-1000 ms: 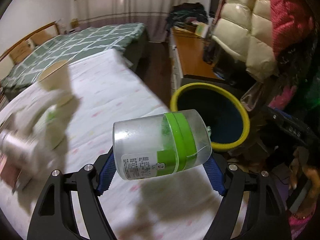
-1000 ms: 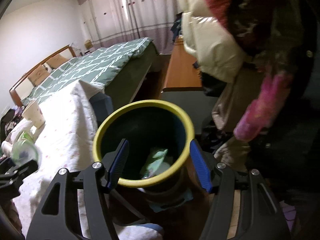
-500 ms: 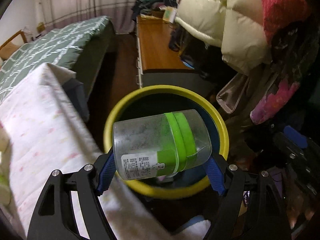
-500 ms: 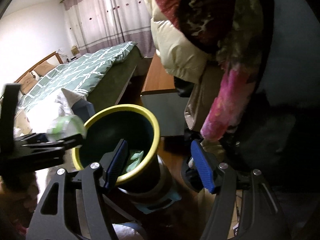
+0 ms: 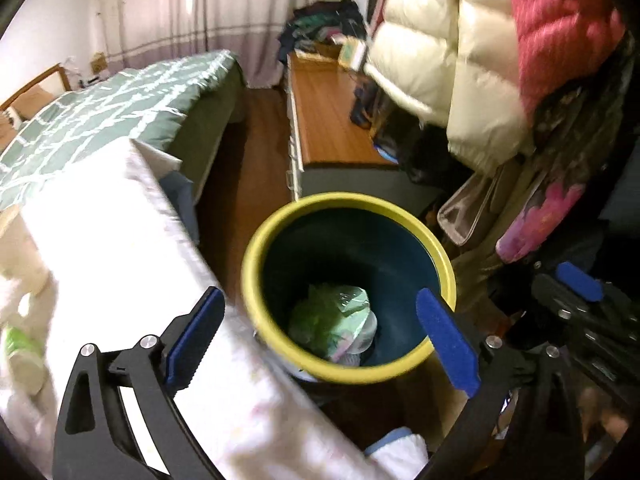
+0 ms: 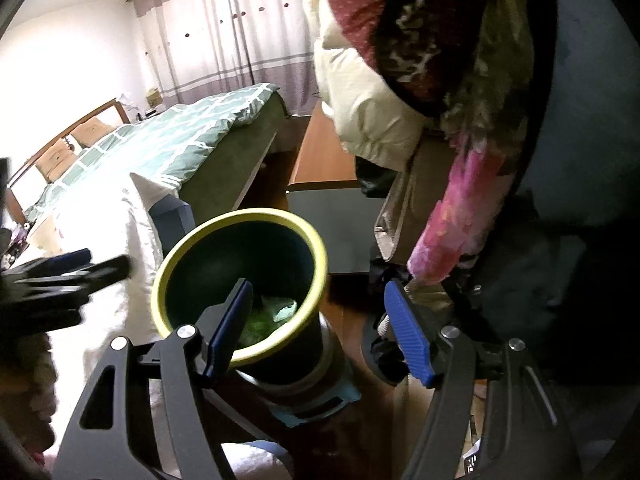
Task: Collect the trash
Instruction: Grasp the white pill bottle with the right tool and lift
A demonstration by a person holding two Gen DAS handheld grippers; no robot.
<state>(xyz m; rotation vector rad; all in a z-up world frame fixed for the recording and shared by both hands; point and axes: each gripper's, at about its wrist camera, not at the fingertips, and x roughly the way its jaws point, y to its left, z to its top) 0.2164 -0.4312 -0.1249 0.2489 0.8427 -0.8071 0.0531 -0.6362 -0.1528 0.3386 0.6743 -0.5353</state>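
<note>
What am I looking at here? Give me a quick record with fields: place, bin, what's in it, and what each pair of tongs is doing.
place: bedroom, beside a white-covered surface
bin: yellow-rimmed bin, dark inside, on the floor
contents: crumpled green and white trash
left tongs: over the bin, jaws opening, nothing between them
right tongs: open, empty, beside the bin

left gripper (image 5: 320, 338): jaws opening, now empty | plastic jar (image 5: 340, 320): released, now inside yellow-rimmed bin (image 5: 348, 376)

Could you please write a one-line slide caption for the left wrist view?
Left gripper, jaws opening and empty, above the yellow-rimmed bin holding green trash.
</note>
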